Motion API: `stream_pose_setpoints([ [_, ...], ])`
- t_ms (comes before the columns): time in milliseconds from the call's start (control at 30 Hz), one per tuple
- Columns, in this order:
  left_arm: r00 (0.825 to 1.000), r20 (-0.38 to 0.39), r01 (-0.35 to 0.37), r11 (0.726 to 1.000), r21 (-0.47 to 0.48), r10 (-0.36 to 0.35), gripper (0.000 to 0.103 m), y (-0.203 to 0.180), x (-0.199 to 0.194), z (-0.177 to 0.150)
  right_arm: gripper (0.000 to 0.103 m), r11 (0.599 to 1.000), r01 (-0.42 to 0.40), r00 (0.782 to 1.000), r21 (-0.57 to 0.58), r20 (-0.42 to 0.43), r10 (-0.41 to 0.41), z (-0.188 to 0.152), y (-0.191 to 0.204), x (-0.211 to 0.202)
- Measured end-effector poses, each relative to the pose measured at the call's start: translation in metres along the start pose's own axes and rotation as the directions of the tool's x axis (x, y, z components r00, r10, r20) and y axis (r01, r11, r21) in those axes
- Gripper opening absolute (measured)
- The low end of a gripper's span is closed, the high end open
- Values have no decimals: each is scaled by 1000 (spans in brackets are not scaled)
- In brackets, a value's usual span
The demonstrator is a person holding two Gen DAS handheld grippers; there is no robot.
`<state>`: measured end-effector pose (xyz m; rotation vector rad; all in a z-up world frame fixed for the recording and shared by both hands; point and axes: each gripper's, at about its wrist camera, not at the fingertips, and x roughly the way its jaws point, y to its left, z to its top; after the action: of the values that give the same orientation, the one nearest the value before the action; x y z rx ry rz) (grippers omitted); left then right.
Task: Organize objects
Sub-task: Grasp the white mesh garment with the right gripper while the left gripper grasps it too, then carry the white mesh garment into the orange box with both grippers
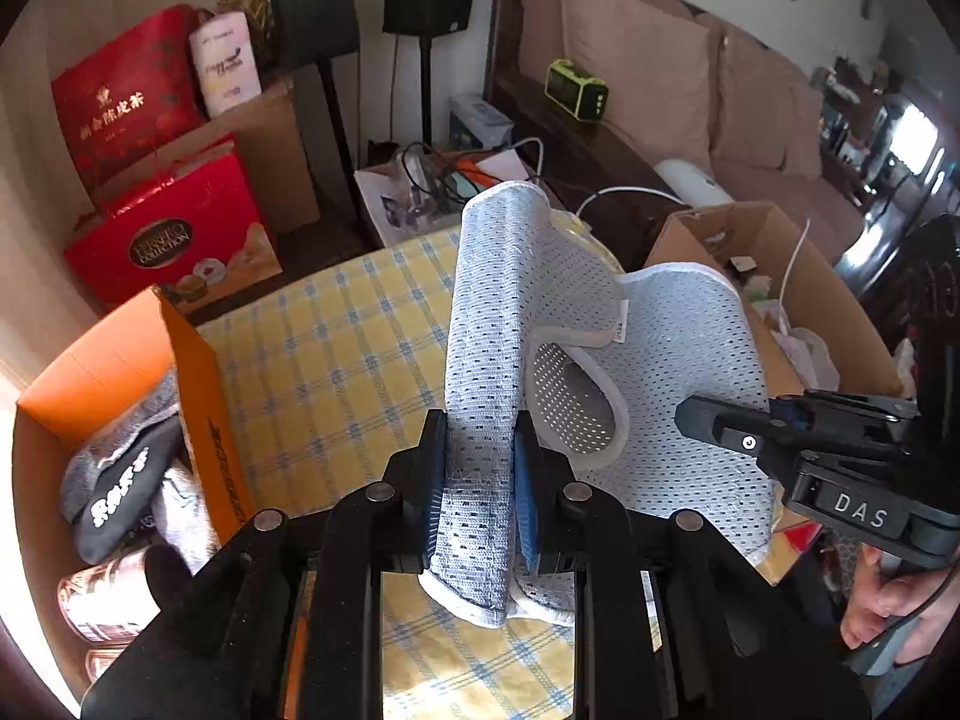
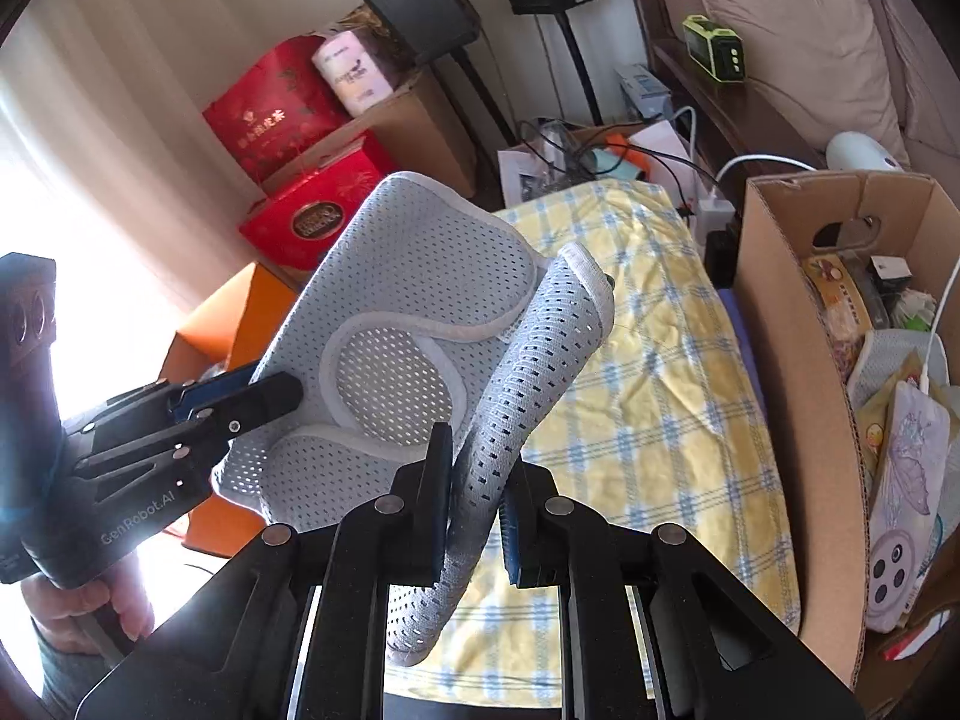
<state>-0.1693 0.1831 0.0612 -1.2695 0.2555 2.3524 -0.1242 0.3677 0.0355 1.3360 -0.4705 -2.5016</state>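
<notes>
The left gripper (image 1: pixel 480 480) clamps one strap of the grey mesh brace (image 1: pixel 678 360). The right gripper (image 2: pixel 477 501) clamps the other strap. The brace hangs above the yellow checked cloth (image 2: pixel 660 396), hiding part of it. The orange box (image 1: pixel 198 372) is partly cut off.

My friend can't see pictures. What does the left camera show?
Two grippers, left gripper and right gripper, hold a pale mesh brace above a yellow checked cloth, between an orange box and a cardboard box.
</notes>
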Motion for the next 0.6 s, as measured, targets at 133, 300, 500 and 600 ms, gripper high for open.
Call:
stream_pose_setpoints([
  [133, 998, 28, -62, 998, -11, 62, 18, 29, -24, 3, 13, 998, -60, 998, -25, -10, 59, 8, 36, 3],
  [300, 987, 53, -149, 988, -45, 151, 18, 72, -50, -2, 14, 990, -137, 990, -31, -22, 137, 17, 86, 16],
  [500, 971, 28, -232, 968, -89, 236, 18, 135, -65, -13, 14, 982, -178, 984, -63, -46, 175, 26, 153, 46],
  [600, 965, 0, -261, 960, -106, 262, 18, 165, -64, -21, 14, 978, -206, 976, -39, -79, 202, 29, 175, 68],
])
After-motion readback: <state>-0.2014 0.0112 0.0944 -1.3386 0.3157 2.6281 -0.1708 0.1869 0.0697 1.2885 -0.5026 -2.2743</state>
